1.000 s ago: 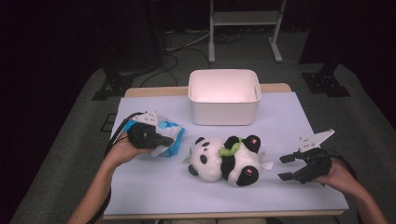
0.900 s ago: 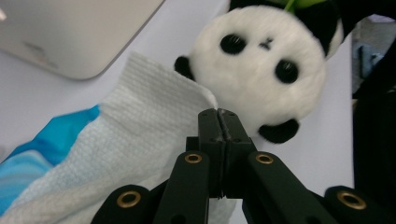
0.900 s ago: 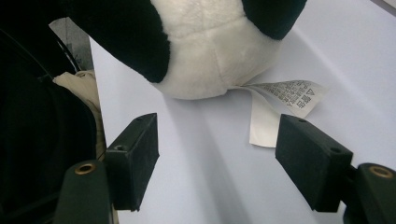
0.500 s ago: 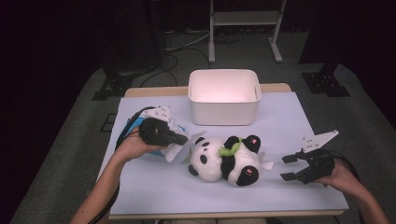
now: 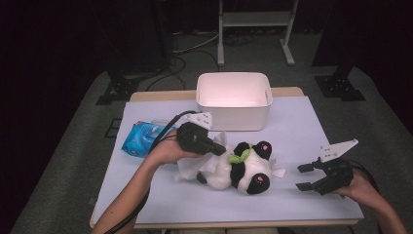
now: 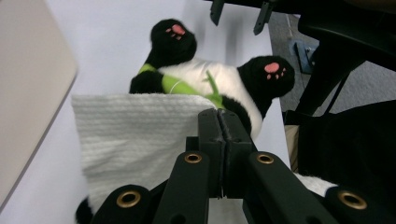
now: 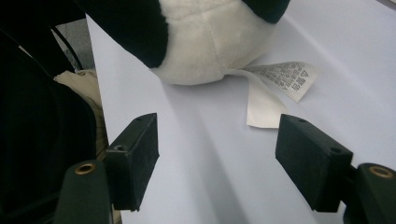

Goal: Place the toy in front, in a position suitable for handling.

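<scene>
Pinching 1 white wet wipe point(image 6: 135, 135) between its clenched pads, your left gripper point(image 5: 220, 149) holds the sheet against the plush panda point(image 5: 238, 168), so the wipe drapes over the toy's white side where you would rub it clean. In the left gripper view the jaws sit flush together with the sheet's corner caught in them, and the wipe hangs free to one side, touching the panda's body near its green collar.

Your right gripper point(image 5: 304, 177) rests on the table point(image 5: 302, 126) just beside the panda's back end, jaws spread wide and gripping nothing. In the right gripper view its pads flank bare tabletop, with the toy's sewn-in label point(image 7: 280, 81) lying just ahead of them. That looks like a waiting pose, ready to steady the toy if it slides under the wiping.

The panda lies on its side at the middle of the table, paws toward the right gripper. Behind it stands 1 white bin point(image 5: 234, 100), likely where the used wipe goes. Left of your left hand lies 1 blue wipe packet point(image 5: 141, 139).

Count: 2 grippers, 1 panda, 1 wipe out, 1 packet, 1 bin.
</scene>
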{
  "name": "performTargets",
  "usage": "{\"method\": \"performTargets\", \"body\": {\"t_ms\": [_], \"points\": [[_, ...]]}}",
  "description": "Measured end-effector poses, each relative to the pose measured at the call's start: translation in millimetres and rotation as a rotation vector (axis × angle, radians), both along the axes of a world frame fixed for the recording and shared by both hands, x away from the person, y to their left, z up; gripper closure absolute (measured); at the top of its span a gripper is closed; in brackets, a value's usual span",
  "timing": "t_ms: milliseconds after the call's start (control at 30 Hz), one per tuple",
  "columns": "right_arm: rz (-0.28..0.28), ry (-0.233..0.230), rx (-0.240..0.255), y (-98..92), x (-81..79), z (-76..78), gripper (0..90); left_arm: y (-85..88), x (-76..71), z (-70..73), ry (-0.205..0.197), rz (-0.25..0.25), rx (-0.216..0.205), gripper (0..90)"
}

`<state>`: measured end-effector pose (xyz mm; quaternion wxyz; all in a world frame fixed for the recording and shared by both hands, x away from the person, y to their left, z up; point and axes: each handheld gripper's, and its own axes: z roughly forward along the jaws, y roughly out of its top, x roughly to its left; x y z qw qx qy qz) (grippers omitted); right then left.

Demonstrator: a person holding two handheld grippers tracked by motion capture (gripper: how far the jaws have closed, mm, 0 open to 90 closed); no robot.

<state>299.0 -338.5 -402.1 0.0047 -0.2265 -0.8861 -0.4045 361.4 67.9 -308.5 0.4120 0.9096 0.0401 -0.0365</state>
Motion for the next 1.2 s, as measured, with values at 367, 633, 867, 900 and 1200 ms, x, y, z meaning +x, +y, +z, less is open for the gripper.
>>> {"method": "performTargets", "body": {"t_ms": [367, 633, 867, 900, 1200], "points": [[-0.02, -0.002, 0.011, -10.4, -4.8, -0.5, 28.7, -56.9, -3.1, 1.1, -0.021, -0.095, 0.053, 89.5], [-0.038, -0.013, 0.019, -19.5, -8.6, 1.8, 28.7, -96.7, -7.9, 7.4, -0.038, -0.166, 0.067, 89.5], [-0.047, -0.015, 0.023, -27.2, -12.3, 2.4, 28.7, -127.0, -13.0, 4.5, -0.032, -0.235, 0.101, 89.0], [-0.05, -0.015, 0.024, -27.9, -12.6, 2.6, 28.7, -129.8, -14.0, 3.1, -0.034, -0.237, 0.109, 87.7], [-0.042, -0.035, 0.023, -25.3, -12.0, 11.1, 28.7, -119.9, -12.1, 3.4, -0.01, -0.207, 0.107, 63.1]]}}
